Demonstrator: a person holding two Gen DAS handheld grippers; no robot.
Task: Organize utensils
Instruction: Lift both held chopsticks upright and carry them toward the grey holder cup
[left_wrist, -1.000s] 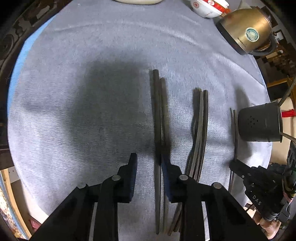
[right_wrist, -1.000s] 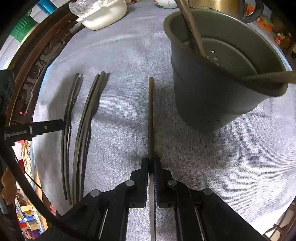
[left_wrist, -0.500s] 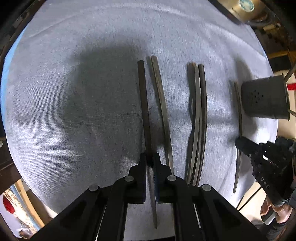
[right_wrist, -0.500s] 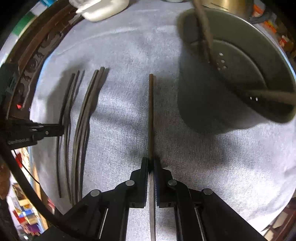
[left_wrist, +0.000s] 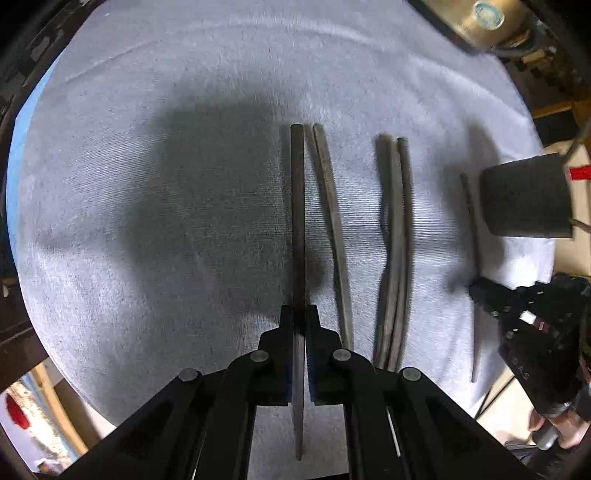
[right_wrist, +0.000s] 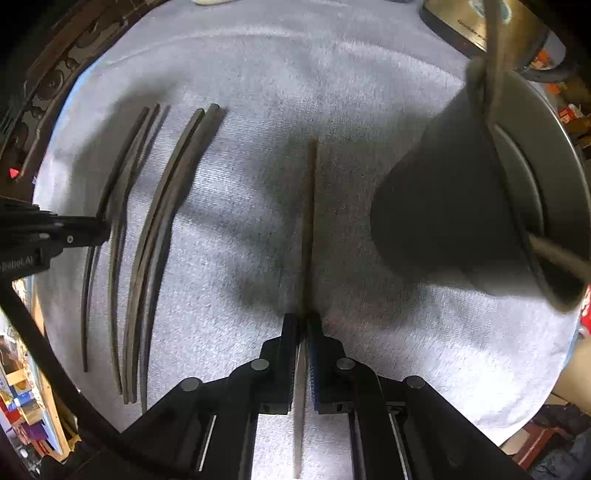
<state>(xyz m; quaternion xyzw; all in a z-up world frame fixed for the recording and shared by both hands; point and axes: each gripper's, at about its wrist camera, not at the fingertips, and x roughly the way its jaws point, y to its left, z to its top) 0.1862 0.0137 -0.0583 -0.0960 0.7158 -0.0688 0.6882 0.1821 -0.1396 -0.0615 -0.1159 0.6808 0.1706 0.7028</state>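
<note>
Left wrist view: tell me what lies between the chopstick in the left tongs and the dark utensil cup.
In the left wrist view, between the held chopstick and the cup lie one loose chopstick, a chopstick bundle, and the right tongs' chopstick.

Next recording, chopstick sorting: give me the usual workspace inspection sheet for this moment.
Surface: round table under a grey cloth, creased at the far side.
Job's things: dark holder cup with chopsticks already standing in it; loose chopsticks lying in rows on the cloth.
Clutter: brass kettle at the far edge.
Grippers: left claw shut on one chopstick; right claw shut on another chopstick. Whether either chopstick has left the cloth cannot be told.
Cables: a black cable hangs past the table edge in the right wrist view.
Surroundings: carved dark wood beyond the cloth's rim, shelves below, blurred.
</note>
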